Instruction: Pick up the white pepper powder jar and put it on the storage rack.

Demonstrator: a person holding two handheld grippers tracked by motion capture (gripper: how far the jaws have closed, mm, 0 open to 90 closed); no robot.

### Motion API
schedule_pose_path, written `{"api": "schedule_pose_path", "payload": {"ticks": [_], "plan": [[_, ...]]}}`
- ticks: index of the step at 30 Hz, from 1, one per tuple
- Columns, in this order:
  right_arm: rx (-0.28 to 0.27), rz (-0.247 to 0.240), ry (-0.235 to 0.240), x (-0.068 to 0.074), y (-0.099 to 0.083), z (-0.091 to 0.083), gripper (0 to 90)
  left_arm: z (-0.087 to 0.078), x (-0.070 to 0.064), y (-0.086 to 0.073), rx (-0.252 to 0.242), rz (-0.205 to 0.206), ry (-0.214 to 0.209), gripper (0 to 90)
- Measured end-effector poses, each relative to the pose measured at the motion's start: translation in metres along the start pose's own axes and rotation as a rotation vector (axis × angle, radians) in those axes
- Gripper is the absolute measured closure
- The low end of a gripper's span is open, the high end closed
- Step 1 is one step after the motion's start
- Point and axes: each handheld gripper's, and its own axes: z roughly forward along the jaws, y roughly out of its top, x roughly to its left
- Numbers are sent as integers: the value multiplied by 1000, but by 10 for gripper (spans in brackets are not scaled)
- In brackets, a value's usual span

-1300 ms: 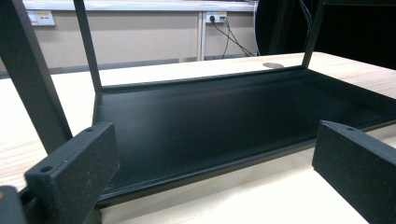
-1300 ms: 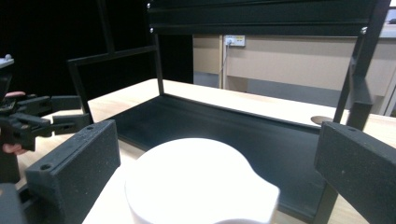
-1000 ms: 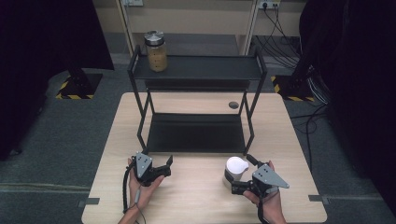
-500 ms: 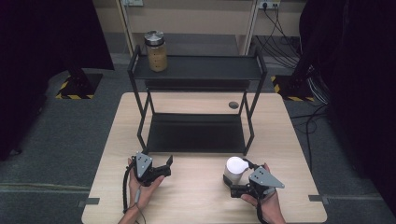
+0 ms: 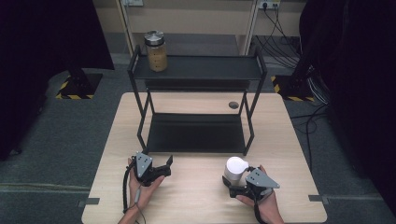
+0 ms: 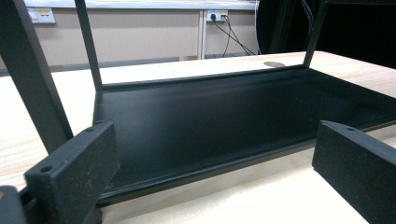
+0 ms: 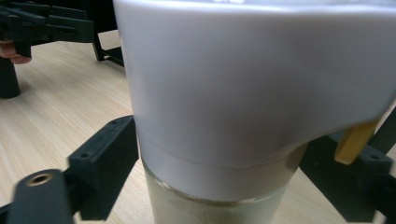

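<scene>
The right hand [image 5: 261, 203] comes in from the bottom edge of the high view, palm up under the right tool [image 5: 232, 183], which points left and slightly toward the rack. Its 2 jaws stand on either side of a white-capped container [image 5: 235, 169] that stands upright on the worktop [image 5: 196, 196], near the front edge and right of centre. In the right gripper view the container [image 7: 243, 102] sits very close to the camera, with a black jaw at each side of its lower, clear part. The jaws look close against it, but whether they actually press the glass is hard to make out. A tan tab [image 7: 353, 142] sticks out under the cap at the right; what it is cannot be told.

The left hand [image 5: 142, 186] also enters from the bottom, cradling the left tool [image 5: 169, 164], which points right and up toward the black 2-tier rack [image 5: 196, 140]. Its jaws are spread wide with nothing between them. In the left gripper view they frame the rack's lower shelf [image 6: 233, 121], which lies just ahead, and the rack's upper part is cut off by the top edge.

On the rack's top shelf, at its far left corner, stands a lidded glass jar [image 5: 155, 51] with a yellowish filling; its contents are too small to identify. A small dark round spot [image 5: 233, 105] lies on the worktop behind the rack.
</scene>
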Motion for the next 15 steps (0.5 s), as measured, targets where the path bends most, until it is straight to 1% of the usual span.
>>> {"api": "schedule_pose_path", "payload": {"ticks": [2,3,4,6,7,8,9,10,15], "plan": [[-1,-6,-3,1,-1,0,212,0,0,0,0,0,0,0],[-1,-6,-3,1,-1,0,212,0,0,0,0,0,0,0],[-1,-13,-11,2,-2,0,243,0,0,0,-1,0,-1,0],[-2,-12,-10,1,-3,0,251,0,0,0,-1,0,-2,0],[-5,-10,-12,3,-4,0,279,0,0,0,-1,0,-2,0],[-5,-10,-12,3,-4,0,279,0,0,0,-1,0,-1,0],[-10,-25,-13,4,-4,-1,295,0,0,0,-1,0,-1,0],[-9,-28,-18,6,-4,-1,297,0,0,0,-1,0,0,0],[-7,-10,-10,4,-4,-1,307,0,0,0,1,-4,2,0]]}}
